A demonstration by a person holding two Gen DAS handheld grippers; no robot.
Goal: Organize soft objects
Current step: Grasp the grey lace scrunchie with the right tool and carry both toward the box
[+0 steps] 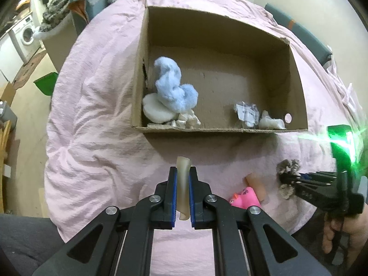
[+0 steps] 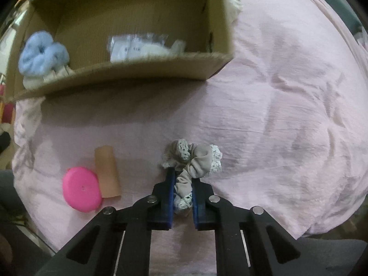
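My left gripper (image 1: 183, 172) is shut on a pale translucent soft strip (image 1: 183, 185), held above the pink blanket just in front of the cardboard box (image 1: 220, 129). My right gripper (image 2: 182, 174) is shut on a grey lace-trimmed scrunchie (image 2: 195, 158); it also shows in the left wrist view (image 1: 287, 172), to the right. The box holds a blue fluffy scrunchie (image 1: 174, 87), a white round pad (image 1: 156, 111), crumpled cream pieces (image 1: 187, 120), a clear plastic packet (image 1: 247, 113) and a pale soft piece (image 1: 271, 122). A pink toy (image 2: 81, 188) and a beige tube (image 2: 107, 172) lie on the blanket.
The pink blanket (image 2: 287, 115) covers a rounded surface that falls away at its edges. A patterned knit cloth (image 1: 69, 4) lies beyond the box at upper left. A washing machine (image 1: 26, 35) stands at far left. A hand (image 1: 340, 232) holds the right gripper.
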